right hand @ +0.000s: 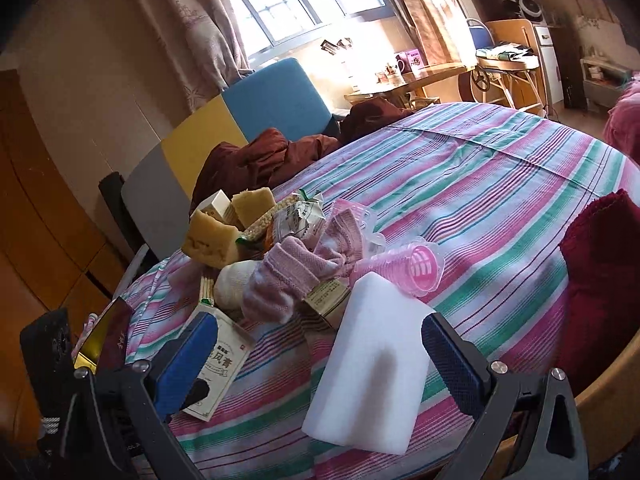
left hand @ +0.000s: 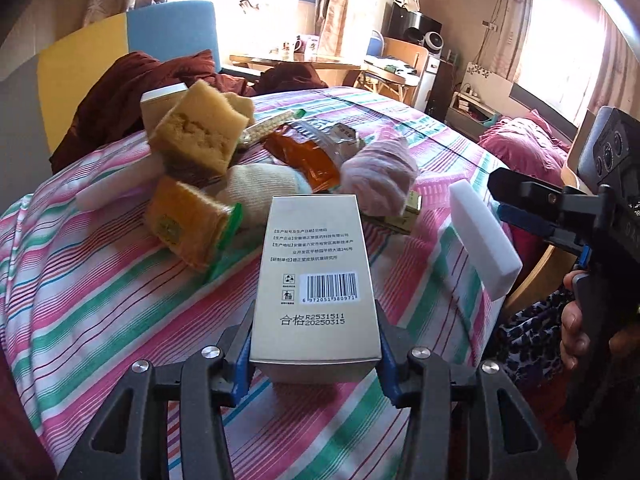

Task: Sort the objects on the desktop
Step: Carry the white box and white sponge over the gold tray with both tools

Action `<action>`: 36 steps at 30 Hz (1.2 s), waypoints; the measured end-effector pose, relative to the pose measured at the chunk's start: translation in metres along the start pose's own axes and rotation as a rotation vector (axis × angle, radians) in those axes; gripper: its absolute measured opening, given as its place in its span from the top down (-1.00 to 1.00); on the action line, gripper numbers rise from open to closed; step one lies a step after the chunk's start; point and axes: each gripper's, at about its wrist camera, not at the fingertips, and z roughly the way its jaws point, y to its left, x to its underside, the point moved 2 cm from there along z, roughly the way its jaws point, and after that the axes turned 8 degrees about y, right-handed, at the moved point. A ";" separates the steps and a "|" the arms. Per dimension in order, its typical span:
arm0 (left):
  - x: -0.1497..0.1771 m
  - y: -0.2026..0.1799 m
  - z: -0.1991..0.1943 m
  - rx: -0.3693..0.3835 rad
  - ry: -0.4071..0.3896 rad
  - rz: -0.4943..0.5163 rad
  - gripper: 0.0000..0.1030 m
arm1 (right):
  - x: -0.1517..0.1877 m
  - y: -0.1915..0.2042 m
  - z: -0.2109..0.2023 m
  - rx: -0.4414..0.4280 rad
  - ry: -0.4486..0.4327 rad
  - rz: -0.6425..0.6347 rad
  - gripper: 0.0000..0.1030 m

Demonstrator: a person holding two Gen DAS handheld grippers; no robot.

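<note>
I had the box [left hand: 316, 280] clamped in my left gripper [left hand: 316, 360], the blue pads [left hand: 240, 364] pressed on its two long sides near the rear end, so most of its length stuck out ahead of the fingers. It looked like smooth, slightly glossy card with sharp edges, and I judged that slick card held so far back could pivot or slide out if I swung it fast; squeezing harder might dent the thin walls.

My right gripper [right hand: 320, 364] stood wide open around the foam block [right hand: 370, 364], which sat between the pads; I could not tell whether either pad touched it. From the left camera the foam [left hand: 484, 240] appeared off the cloth, so what bore it was unclear to me. It was a white, matte, soft-looking slab with square corners. I judged that it would give under the pads, and a grip on one corner could let it twist free and drop over the edge of the striped cloth [right hand: 500, 184] close behind it.

Ahead of both grippers lay the unsorted heap: yellow sponges [left hand: 200, 136], porous and crumbly at the faces, a cream sock [left hand: 264, 188] and a pink sock [left hand: 380, 176], both ribbed and limp, and a crinkled orange packet [left hand: 304, 156]. A pink roller [right hand: 416, 266], ridged translucent plastic, lay just beyond the foam. Being round, I judged it could roll off if I nudged it, and the loosely stacked heap could topple at a careless pass.
</note>
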 end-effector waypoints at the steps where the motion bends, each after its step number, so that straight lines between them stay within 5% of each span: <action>1: 0.003 0.005 -0.003 -0.016 -0.001 -0.010 0.03 | 0.000 0.000 0.001 0.005 0.004 0.001 -1.00; 12: 0.051 0.060 -0.040 -0.174 -0.046 -0.166 0.02 | 0.002 -0.002 0.013 0.029 0.024 0.105 -1.00; 23: 0.074 0.074 -0.059 -0.190 -0.084 -0.197 0.02 | 0.003 -0.005 0.023 0.121 0.027 0.249 -1.00; 31: 0.083 0.077 -0.061 -0.159 -0.100 -0.200 0.01 | 0.010 0.056 0.032 -0.003 0.117 0.044 -1.00; 36: 0.085 0.079 -0.060 -0.143 -0.100 -0.204 -0.01 | 0.006 0.057 0.016 0.117 0.072 -0.021 -1.00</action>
